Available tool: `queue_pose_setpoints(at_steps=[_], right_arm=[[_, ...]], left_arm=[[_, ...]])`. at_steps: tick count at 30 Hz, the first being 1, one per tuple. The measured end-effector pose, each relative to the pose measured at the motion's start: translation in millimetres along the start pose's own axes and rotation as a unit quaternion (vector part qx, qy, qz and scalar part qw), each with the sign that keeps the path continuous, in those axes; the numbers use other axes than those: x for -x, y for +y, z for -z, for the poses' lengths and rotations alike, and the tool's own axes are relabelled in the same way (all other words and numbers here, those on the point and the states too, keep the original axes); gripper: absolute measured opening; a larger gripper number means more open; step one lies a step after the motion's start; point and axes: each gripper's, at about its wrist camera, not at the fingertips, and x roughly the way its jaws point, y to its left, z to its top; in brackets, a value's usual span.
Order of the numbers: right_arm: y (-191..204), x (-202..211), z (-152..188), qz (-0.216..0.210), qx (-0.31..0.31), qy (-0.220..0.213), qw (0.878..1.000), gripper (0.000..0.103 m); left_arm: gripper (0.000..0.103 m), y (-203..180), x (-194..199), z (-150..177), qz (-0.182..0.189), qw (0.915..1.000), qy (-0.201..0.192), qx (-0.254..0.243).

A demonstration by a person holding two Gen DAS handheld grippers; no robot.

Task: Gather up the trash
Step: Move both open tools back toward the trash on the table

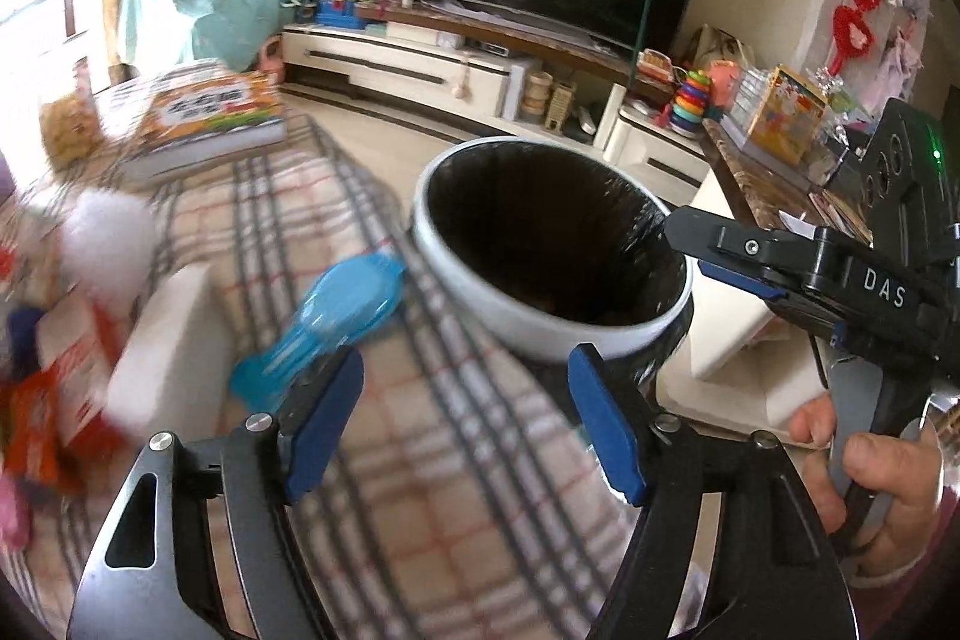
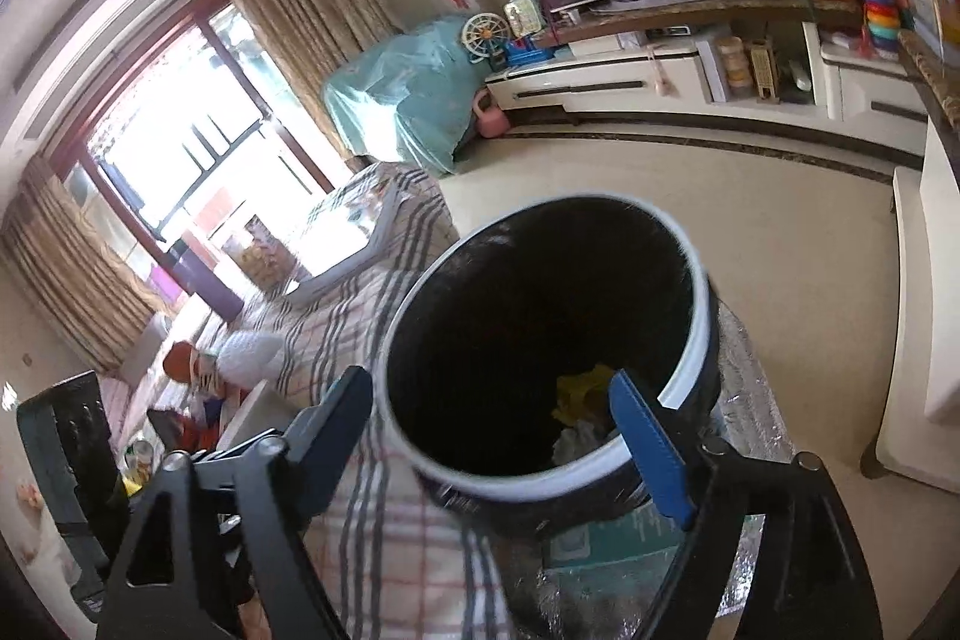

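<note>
**Both grippers open at the trash bin**

The left gripper [image 1: 465,424] hangs over the plaid cloth [image 1: 432,490] that covers the table, its blue-padded jaws spread apart with only the checked fabric between them. Just ahead of its left finger lies a blue plastic piece [image 1: 327,328] — blurred, so its exact shape is hard to tell, and the frame does not show whether it touches the pad.

The trash bin [image 1: 456,259], dark inside with a white rim, stands beside the table edge, just beyond the left gripper's fingers. From the right wrist view the same bin [image 2: 696,316] fills the centre, and the right gripper [image 2: 498,436] sits over its near rim with jaws wide open and nothing between the pads. Down inside the bin lie a yellow scrap [image 2: 579,391] and some pale crumpled paper [image 2: 576,439].

In the left wrist view the right gripper [image 1: 714,256] reaches in from the right over the bin's rim, held by a hand [image 1: 882,484] — fingers wrapped around the handle.

Further left on the cloth lie a white fluffy lump [image 1: 111,232], a white box [image 1: 165,364], red and orange packets [image 1: 54,412], and a colourful book [image 1: 210,112].
</note>
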Motion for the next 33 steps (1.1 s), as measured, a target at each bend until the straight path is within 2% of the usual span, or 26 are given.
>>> queue_pose_setpoints(at_steps=[9, 20, 25, 33], right_arm=[[45.9, -0.2, 36.6, -0.020, 0.034, 0.016, 0.999, 0.088], [91.1, -13.8, 71.7, -0.049, 0.056, 0.046, 0.996, 0.088], [114.8, -22.3, 84.0, -0.056, 0.079, 0.056, 0.994, 0.088], [146.4, -42.9, 97.0, -0.064, 0.106, 0.071, 0.990, 0.088]], left_arm=[[0.075, 35.2, 37.9, 41.0, -0.034, 0.9986, -0.009, 0.040], [0.075, 92.5, 79.2, 85.9, -0.082, 0.9917, -0.014, 0.098], [0.075, 115.6, 91.3, 99.0, -0.102, 0.9866, -0.017, 0.127], [0.075, 142.3, 103.1, 109.6, -0.127, 0.9809, -0.018, 0.146]])
